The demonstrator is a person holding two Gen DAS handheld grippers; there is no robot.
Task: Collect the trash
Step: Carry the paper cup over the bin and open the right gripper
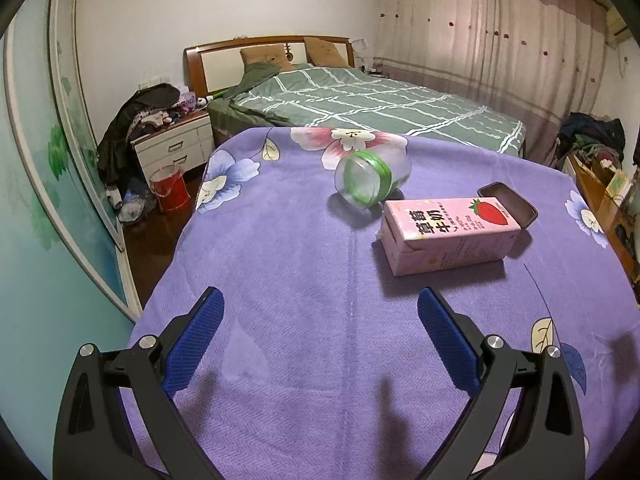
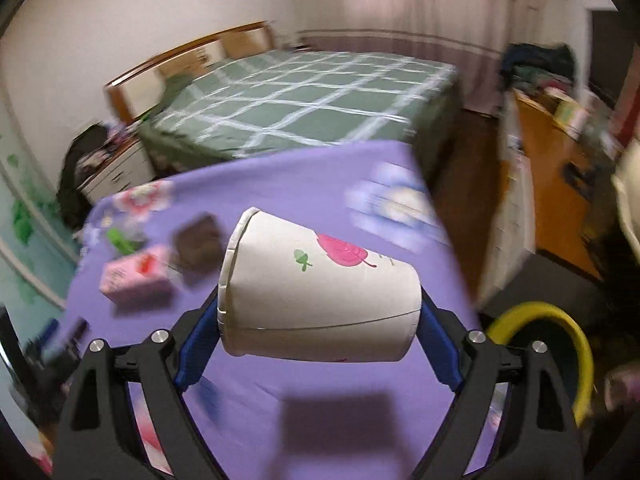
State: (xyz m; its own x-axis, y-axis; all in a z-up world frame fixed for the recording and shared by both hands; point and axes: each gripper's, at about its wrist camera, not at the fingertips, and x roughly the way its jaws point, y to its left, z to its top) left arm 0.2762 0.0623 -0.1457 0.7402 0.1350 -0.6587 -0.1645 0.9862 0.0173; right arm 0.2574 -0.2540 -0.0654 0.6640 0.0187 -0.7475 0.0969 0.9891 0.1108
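The right gripper (image 2: 320,316) is clamping a paper cup (image 2: 320,296) sideways, likely needing release over the yellow-rimmed bin (image 2: 560,320), while the left gripper (image 1: 320,336) is waiting wide open.

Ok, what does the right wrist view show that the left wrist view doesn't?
Right wrist only: the right gripper shut on a paper cup lying sideways, and a yellow-rimmed bin on the floor beside the table. Left wrist only: the left gripper, open and empty, and a red bucket. Both: the pink carton, the clear jar, the dark tin and the purple cloth.
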